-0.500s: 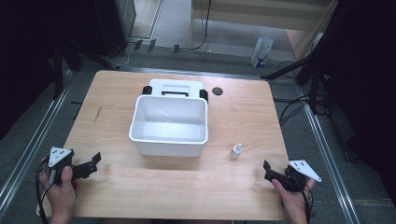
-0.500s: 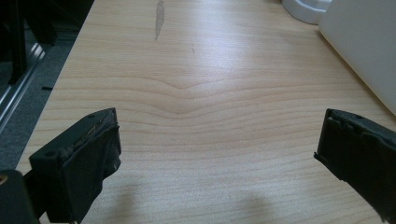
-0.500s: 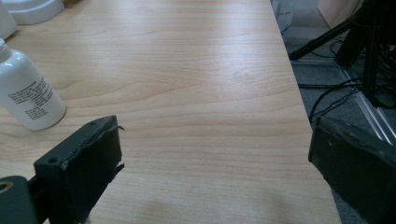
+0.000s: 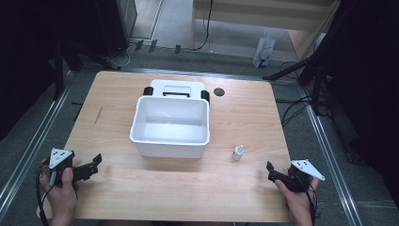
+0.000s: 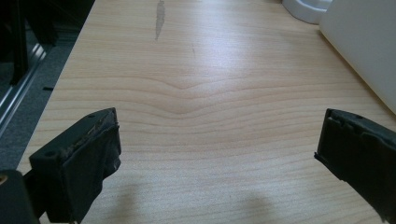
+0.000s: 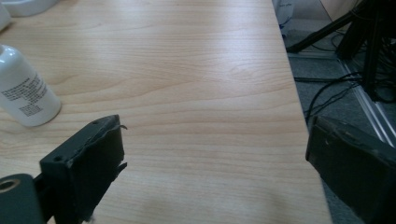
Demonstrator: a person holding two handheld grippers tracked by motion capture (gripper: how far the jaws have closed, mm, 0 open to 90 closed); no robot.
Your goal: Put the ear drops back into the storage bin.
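An empty white bin [image 4: 169,149] stands at the table's middle, with its white lid [image 4: 176,87] lying flat just behind it. A small white bottle [image 4: 238,152] with a printed label stands upright to the right of the bin's front corner. My left gripper [image 4: 90,166] rests open at the front left, pointing toward the bin. In the left gripper view its jaws [image 5: 218,140] stand wide apart over bare wood, with the bin's wall [image 5: 362,46] at the right. My right gripper [image 4: 275,174] is open at the front right. Its own view [image 6: 215,140] has the bottle [image 6: 25,91] ahead on the left.
A small black disc [image 4: 219,92] lies on the wooden table [image 4: 244,117] right of the lid. The table's right edge [image 6: 292,88] runs close by the right gripper, and cables and stand legs [image 6: 355,42] sit on the floor beyond. A metal rail [image 4: 28,150] borders the left side.
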